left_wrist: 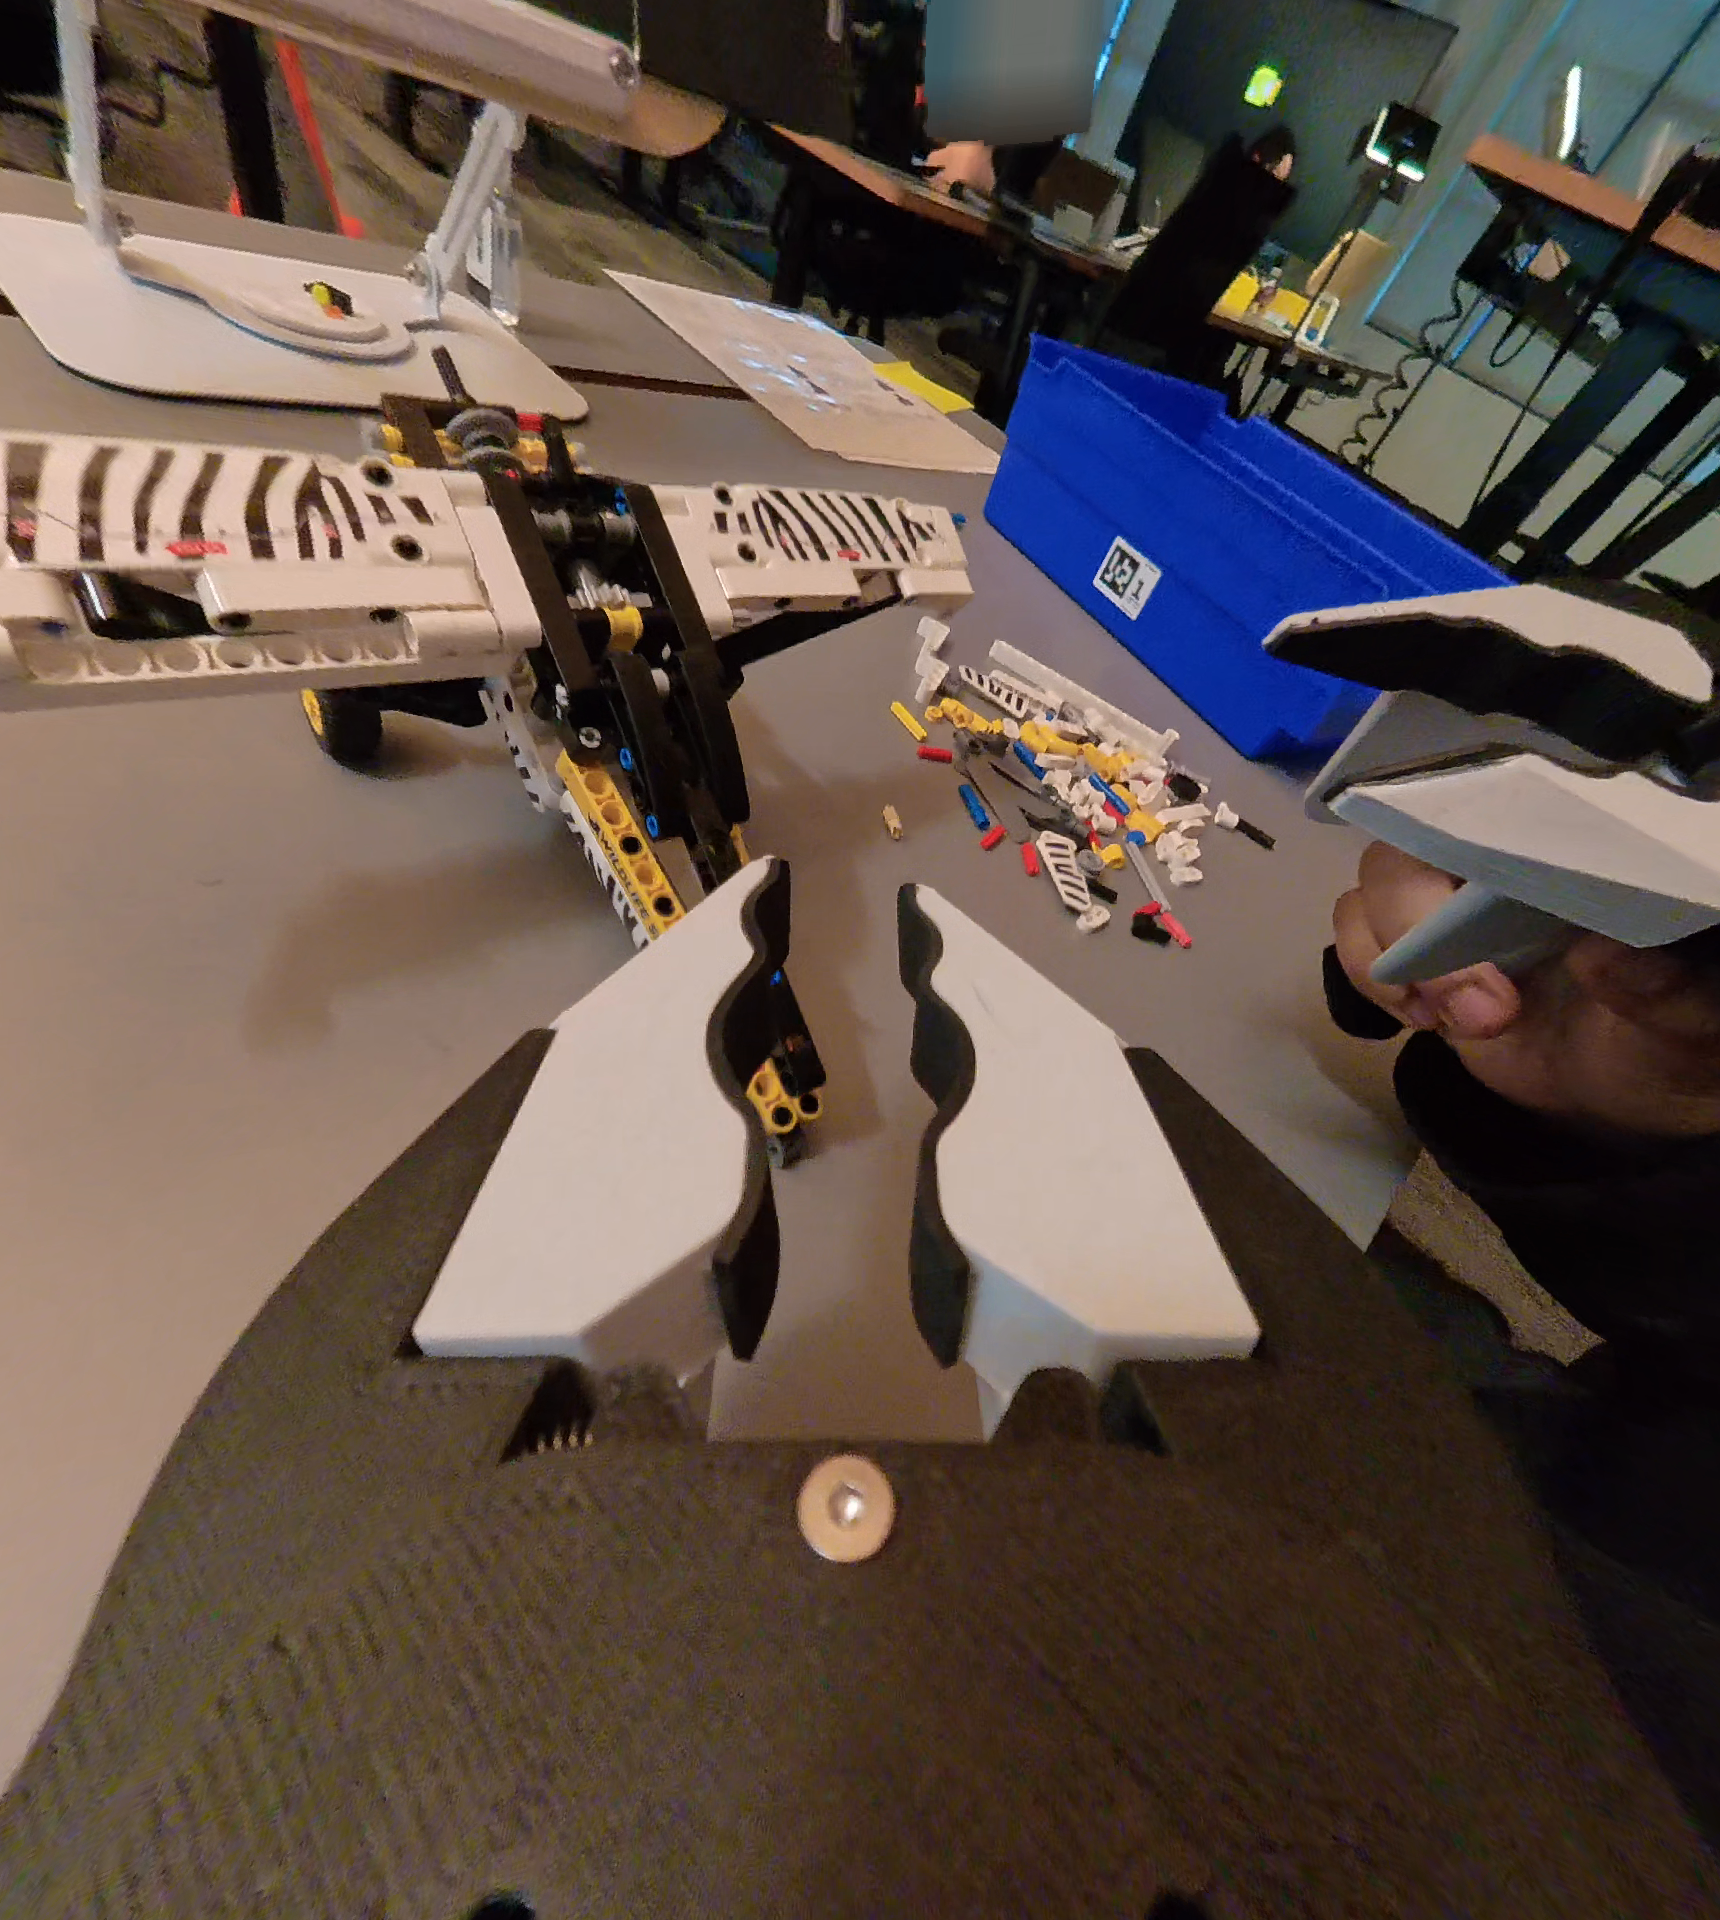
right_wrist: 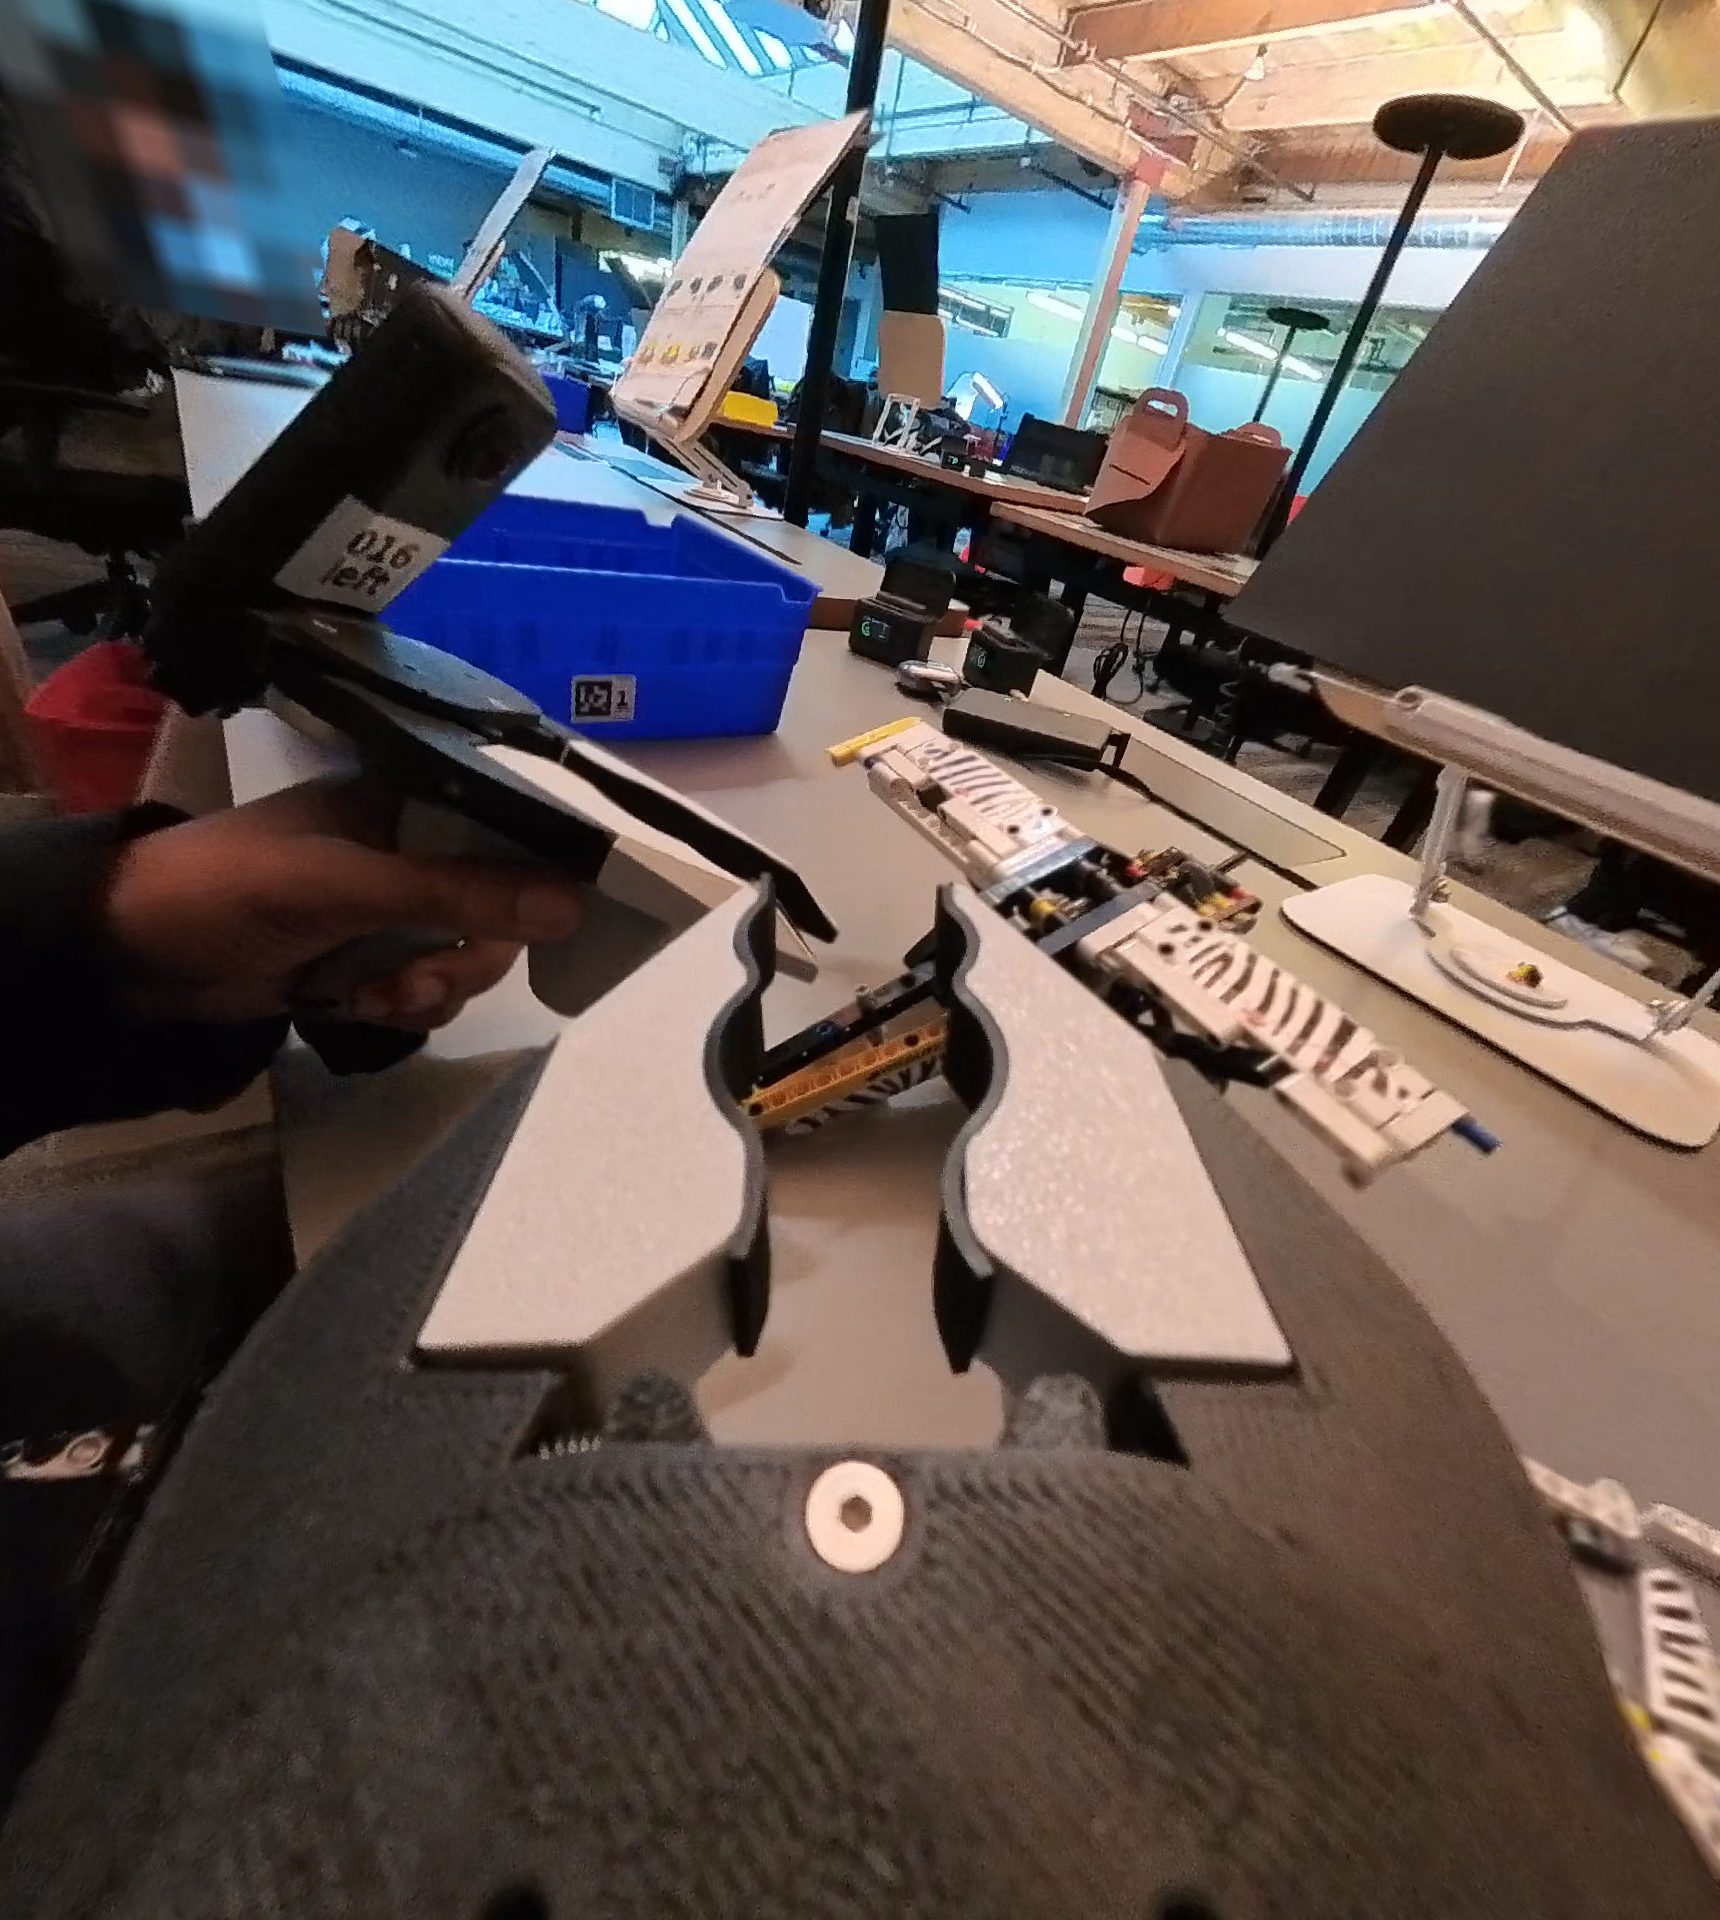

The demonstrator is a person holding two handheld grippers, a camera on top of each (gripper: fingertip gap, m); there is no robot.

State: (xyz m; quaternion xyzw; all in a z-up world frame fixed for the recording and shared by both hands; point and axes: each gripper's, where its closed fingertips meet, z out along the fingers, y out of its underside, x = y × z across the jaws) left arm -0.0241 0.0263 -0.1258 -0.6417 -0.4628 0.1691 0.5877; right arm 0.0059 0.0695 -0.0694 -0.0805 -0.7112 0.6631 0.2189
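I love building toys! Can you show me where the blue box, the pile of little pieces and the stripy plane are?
blue box [left_wrist: 1199, 540]: left wrist view, its long side wall.
pile of little pieces [left_wrist: 1084, 790]: left wrist view, the heap's middle.
stripy plane [left_wrist: 212, 520]: left wrist view, its striped wing.

Blue bin [left_wrist: 1240, 540], perhaps tablet stand [left_wrist: 212, 332] behind.

Bare grey table [left_wrist: 160, 987] fills the left of the left wrist view, open for passage. A brick-built plane model [left_wrist: 482, 582] spans the upper left, its tail running down to the left gripper [left_wrist: 840, 894]. Right of centre a pile of loose bricks [left_wrist: 1074, 779] blocks the way, a blue bin [left_wrist: 1199, 540] behind it. A lamp base [left_wrist: 212, 312] occupies the upper left
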